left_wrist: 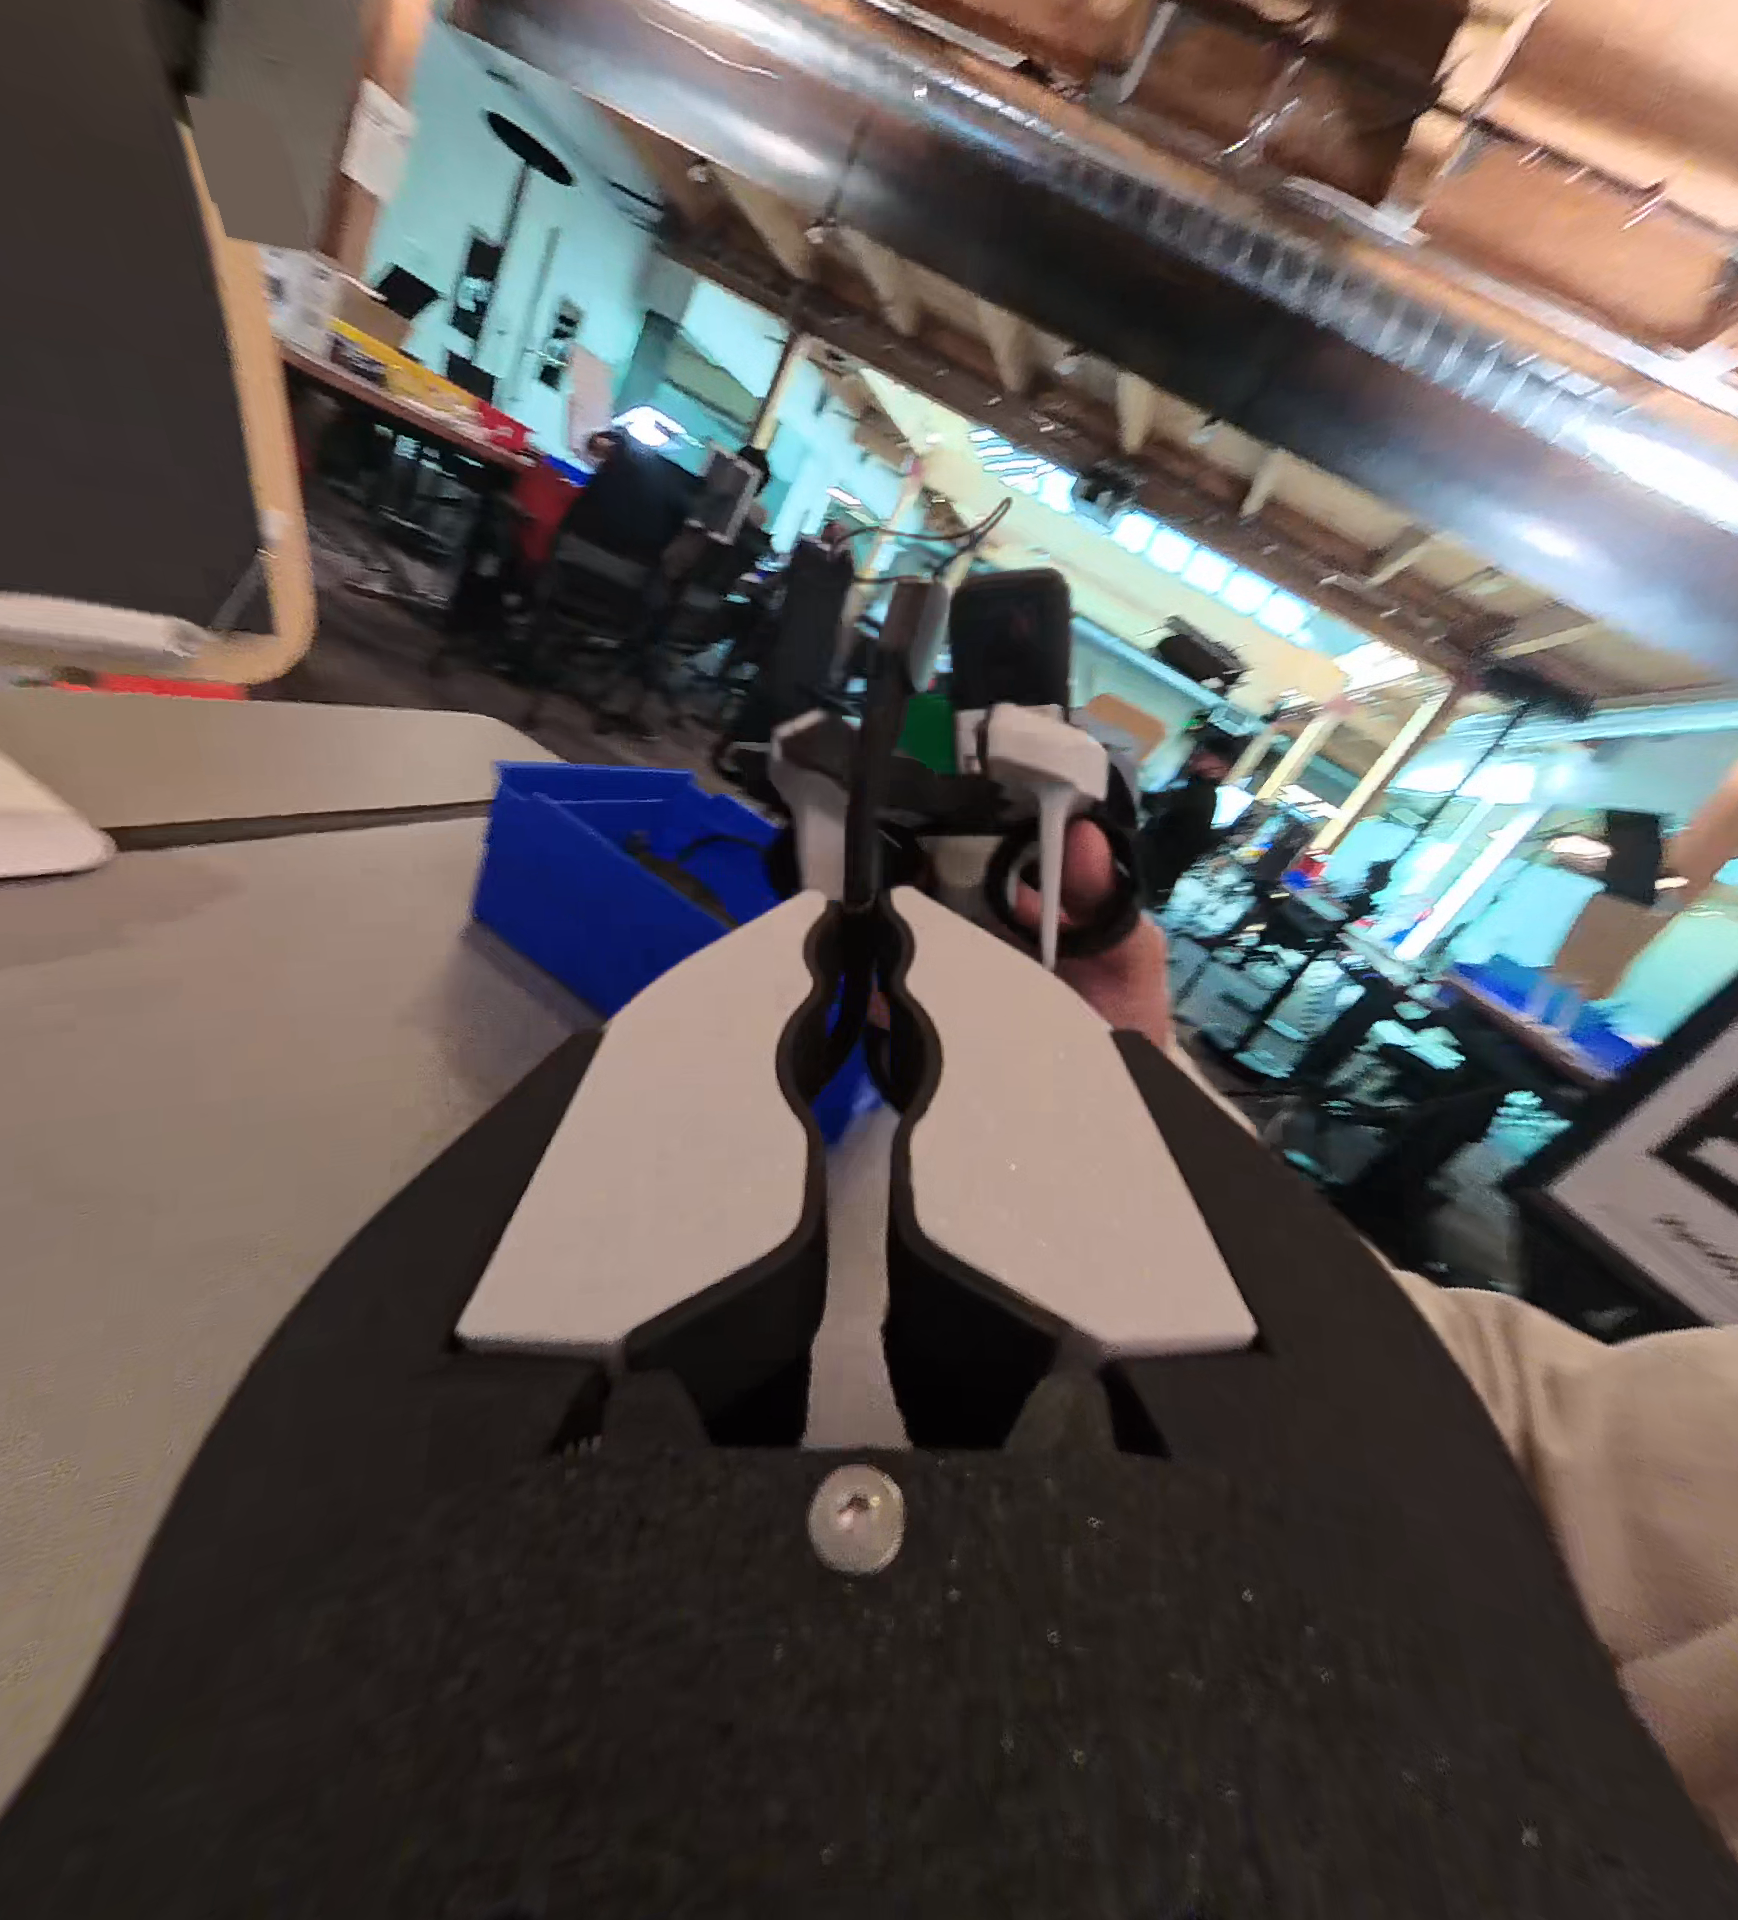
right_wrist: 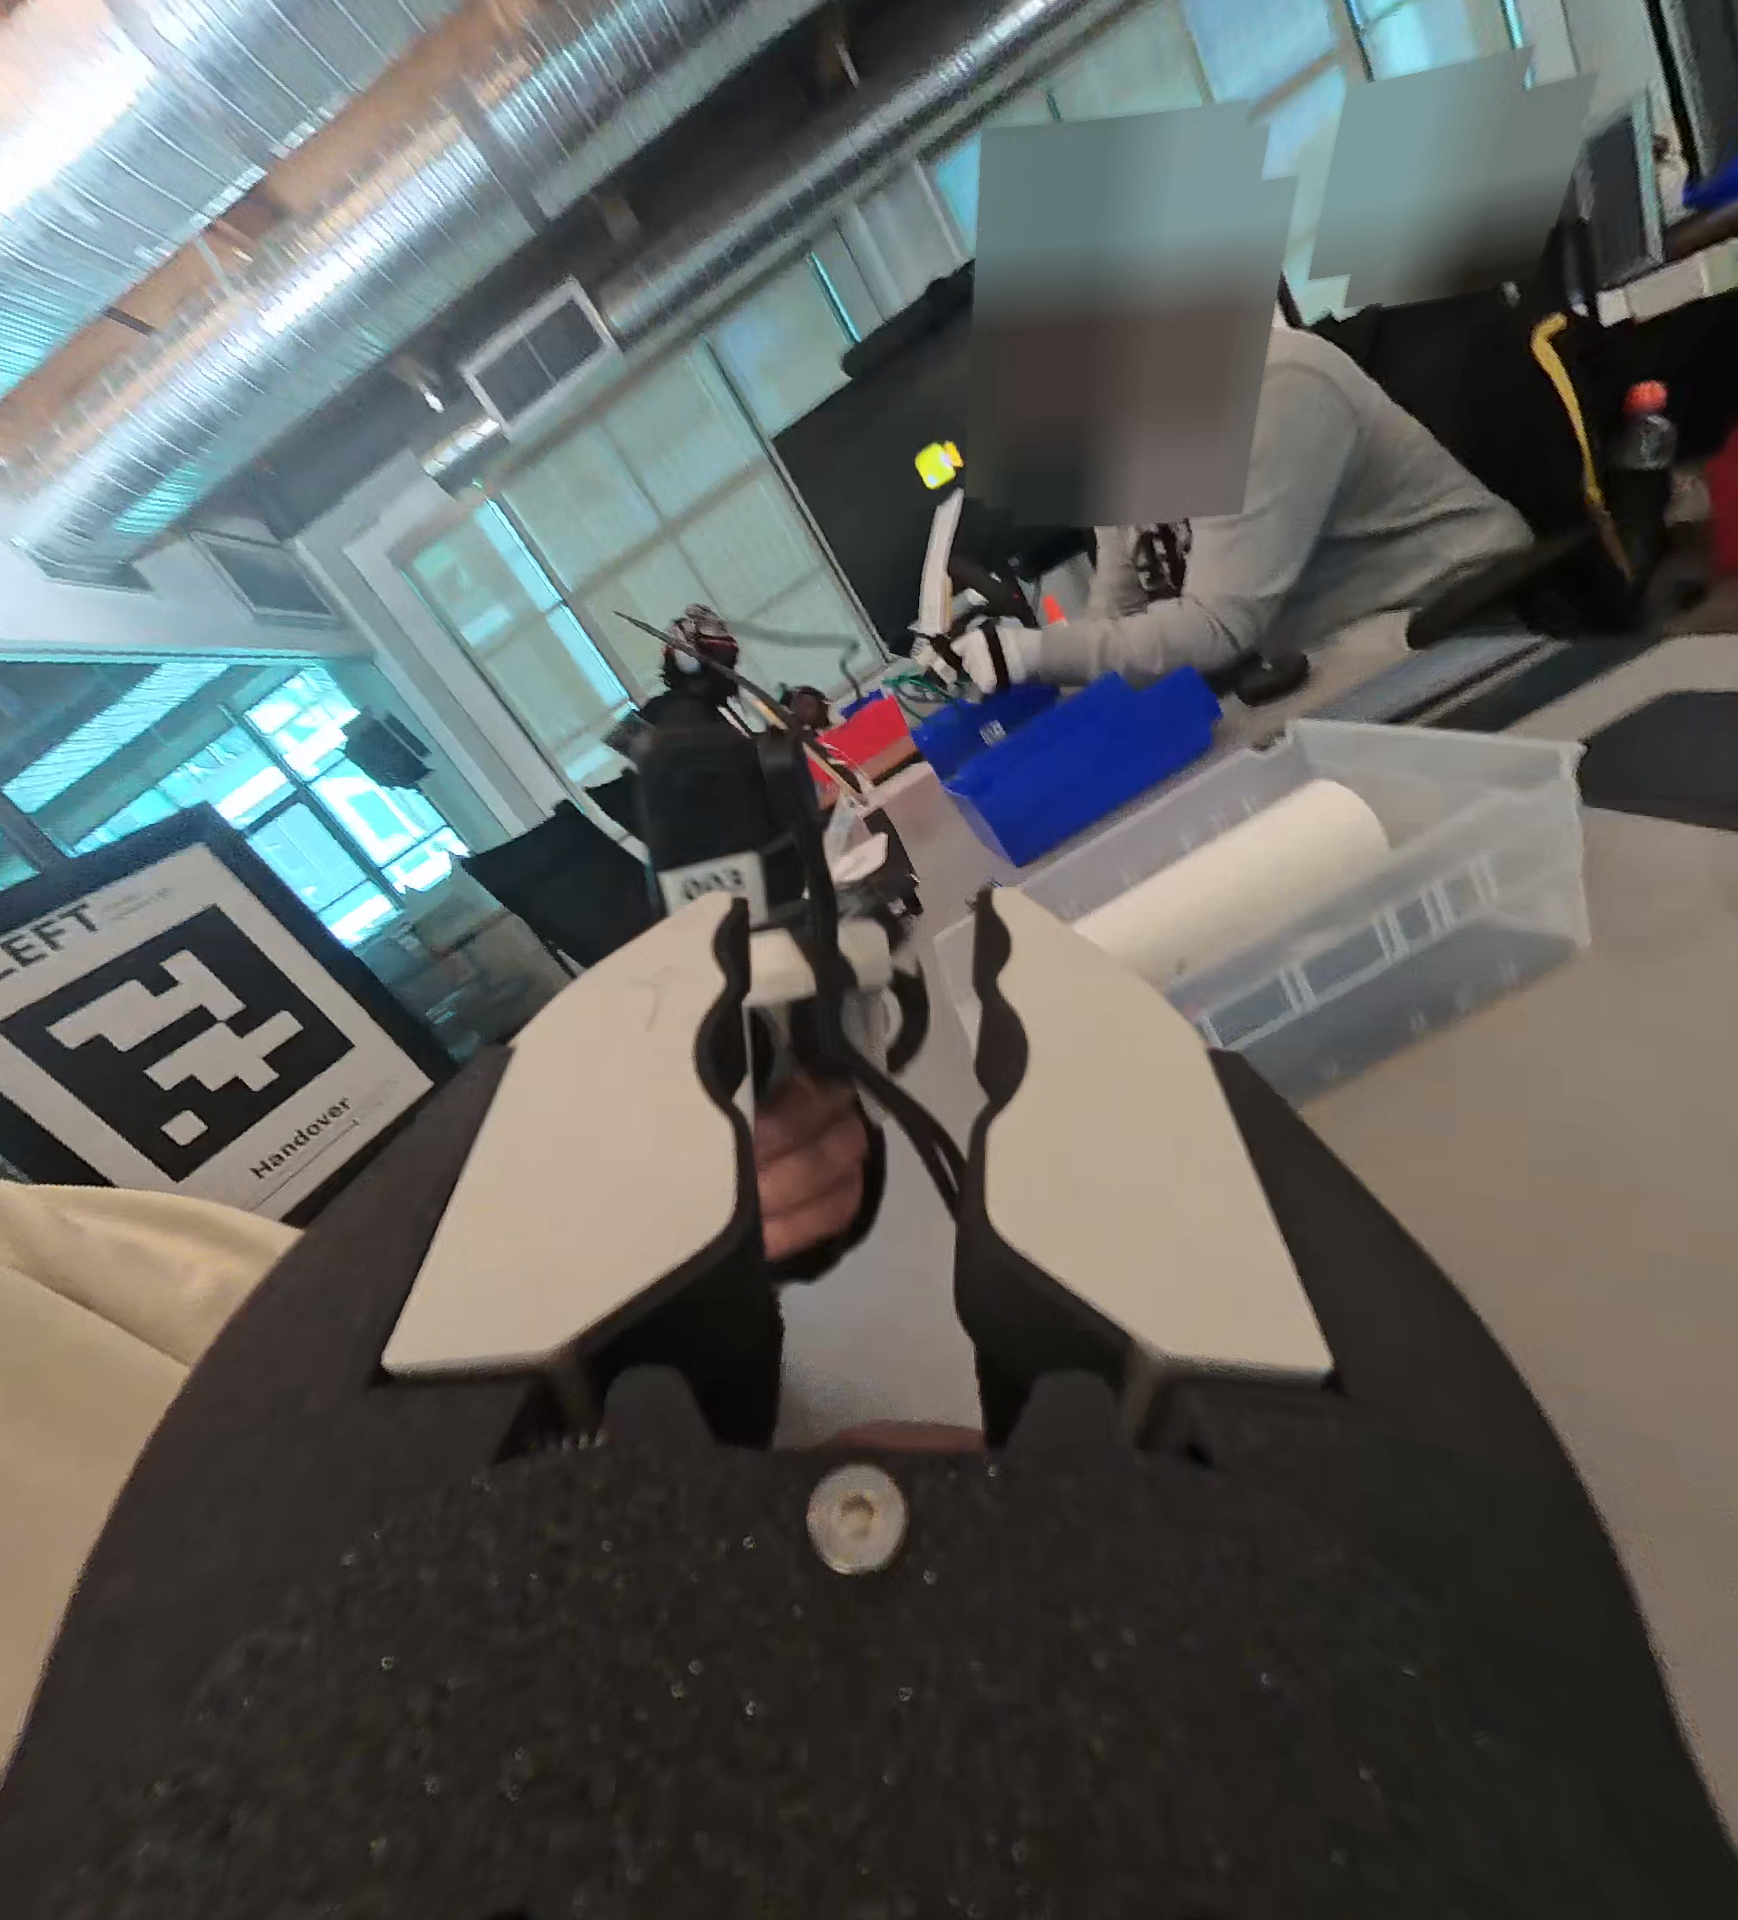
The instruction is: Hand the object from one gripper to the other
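The left gripper (left_wrist: pixel 857 914) faces the right gripper (right_wrist: pixel 854 914) over the table (left_wrist: pixel 169 1091). A thin cable (left_wrist: pixel 860 831) runs between the left gripper's fingertips and up in front of the right gripper. In the left wrist view, a bin (left_wrist: pixel 584 883) sits on the table left of that cable, behind the left gripper. In the right wrist view, a clear tray (right_wrist: pixel 1364 914) lies on the table right of the right gripper, with a roll (right_wrist: pixel 1249 873) in it; a marker board (right_wrist: pixel 158 1008) stands to that gripper's left.
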`<state>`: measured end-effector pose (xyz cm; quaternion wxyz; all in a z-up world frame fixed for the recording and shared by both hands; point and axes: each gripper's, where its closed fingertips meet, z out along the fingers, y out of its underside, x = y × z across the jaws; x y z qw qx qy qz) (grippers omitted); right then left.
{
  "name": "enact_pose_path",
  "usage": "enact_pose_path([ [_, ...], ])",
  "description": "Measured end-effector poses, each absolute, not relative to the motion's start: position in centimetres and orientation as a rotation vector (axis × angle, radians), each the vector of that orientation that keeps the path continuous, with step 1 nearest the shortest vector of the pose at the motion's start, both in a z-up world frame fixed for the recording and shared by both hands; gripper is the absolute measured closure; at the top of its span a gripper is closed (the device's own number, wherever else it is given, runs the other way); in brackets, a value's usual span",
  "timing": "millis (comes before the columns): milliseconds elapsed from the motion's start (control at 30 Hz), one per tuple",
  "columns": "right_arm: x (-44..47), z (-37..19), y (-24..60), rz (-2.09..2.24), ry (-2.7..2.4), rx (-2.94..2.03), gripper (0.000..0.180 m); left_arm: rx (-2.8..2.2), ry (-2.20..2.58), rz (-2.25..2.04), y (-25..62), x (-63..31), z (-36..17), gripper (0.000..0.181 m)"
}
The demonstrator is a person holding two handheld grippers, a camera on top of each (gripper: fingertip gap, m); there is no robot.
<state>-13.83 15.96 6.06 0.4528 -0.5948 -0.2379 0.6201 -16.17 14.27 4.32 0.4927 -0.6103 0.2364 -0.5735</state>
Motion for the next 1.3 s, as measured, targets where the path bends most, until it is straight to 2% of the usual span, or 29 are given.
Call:
enact_pose_path([
  [267, -15.4, 5.4, 15.6, 1.415, -0.681, -1.445, 0.145, -1.473, 0.529, -1.653, 13.5, -14.9, 2.1, 0.175],
  [333, -14.8, 5.8, 15.9, 1.383, -0.646, -1.395, 0.169, -1.486, 0.554, -1.677, 13.2, -14.4, 1.6, 0.175],
  [433, -14.5, 4.9, 16.5, 1.301, -0.651, -1.467, 0.172, -1.523, 0.620, -1.634, 12.9, -13.7, 0.9, 0.175],
  [500, -14.0, 4.3, 17.1, 1.115, -0.666, -1.511, 0.172, -1.570, 0.671, -1.561, 13.2, -13.6, 0.2, 0.174],
  [600, -13.1, 4.4, 17.8, 0.751, -0.710, -1.549, 0.172, -1.652, 0.716, -1.376, 14.6, -14.4, -1.0, 0.155],
  [700, -11.6, 4.8, 18.5, 0.352, -0.738, -1.584, 0.172, -1.706, 0.750, -1.209, 15.9, -15.6, -1.6, 0.154],
  [800, -10.8, 5.3, 18.5, 0.176, -0.713, -1.617, 0.172, -1.736, 0.781, -1.108, 16.5, -16.3, -1.9, 0.154],
  [933, -10.7, 5.6, 18.2, 0.180, -0.666, -1.646, 0.173, -1.749, 0.810, -0.983, 16.8, -16.2, -2.4, 0.154],
  [1033, -10.9, 5.3, 18.3, 0.236, -0.635, -1.673, 0.172, -1.750, 0.888, -0.937, 16.1, -14.6, -3.6, 0.130],
  [1067, -11.0, 5.2, 18.3, 0.272, -0.625, -1.680, 0.172, -1.759, 0.928, -0.918, 15.8, -14.0, -4.3, 0.127],
  [1300, -13.2, 5.5, 17.0, 0.797, -0.519, -1.681, 0.172, -1.743, 0.969, -0.941, 14.9, -12.1, -6.9, 0.125],
])
